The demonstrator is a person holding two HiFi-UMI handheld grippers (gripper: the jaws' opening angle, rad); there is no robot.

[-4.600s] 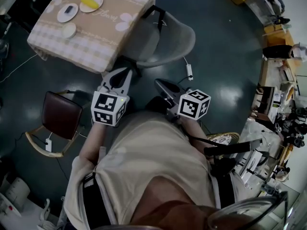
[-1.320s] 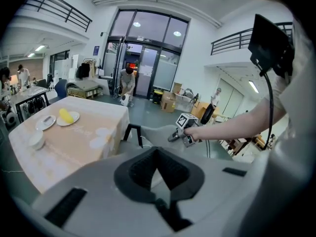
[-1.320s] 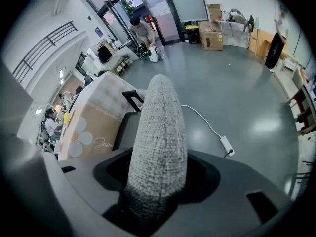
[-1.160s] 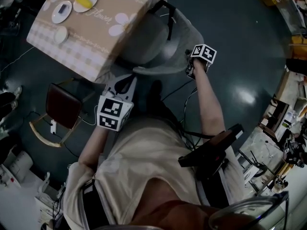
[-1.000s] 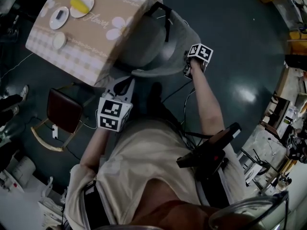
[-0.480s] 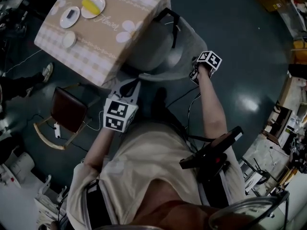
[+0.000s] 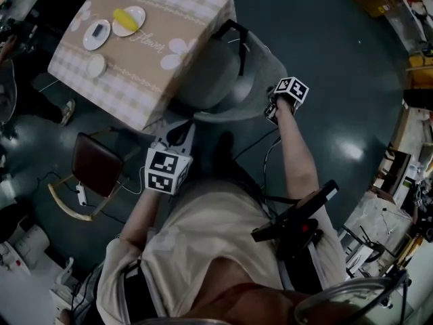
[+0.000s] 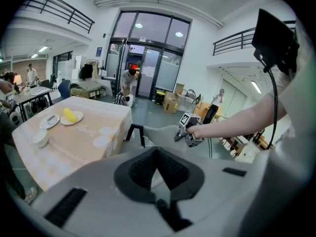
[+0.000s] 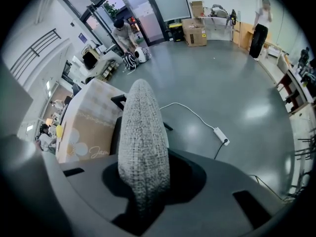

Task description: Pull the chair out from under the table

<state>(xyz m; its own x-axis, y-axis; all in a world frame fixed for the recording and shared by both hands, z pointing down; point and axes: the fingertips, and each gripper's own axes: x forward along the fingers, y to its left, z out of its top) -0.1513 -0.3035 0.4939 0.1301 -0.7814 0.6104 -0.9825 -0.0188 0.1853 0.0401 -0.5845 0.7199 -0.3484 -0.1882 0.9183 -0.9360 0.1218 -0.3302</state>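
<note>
A grey fabric chair (image 7: pixel 220 73) stands with its seat partly under the table (image 7: pixel 135 56), which wears a beige checked cloth. My right gripper (image 7: pixel 272 108) points steeply down onto the right end of the backrest. In the right gripper view the backrest edge (image 9: pixel 143 127) fills the gap between the jaws of that gripper (image 9: pixel 145 169). The jaws have just been closing and now grip it. My left gripper (image 7: pixel 183 124) hovers by the table's near corner, apart from the chair. Its jaws (image 8: pixel 158 152) are shut on nothing. The left gripper view shows the chair (image 8: pixel 160 135) and the table (image 8: pixel 74 142).
A wooden chair with a brown seat (image 7: pixel 95 168) stands left of me. Plates (image 7: pixel 127 19) with a yellow item lie on the table. A white power strip and cable (image 9: pixel 219 135) lie on the floor right of the grey chair. Boxes and benches (image 7: pixel 385 202) line the right side.
Since the earliest frame my right gripper has gone from beside my body out to the chair's backrest. Over the last second both grippers have kept their places and the chair has stayed at the table.
</note>
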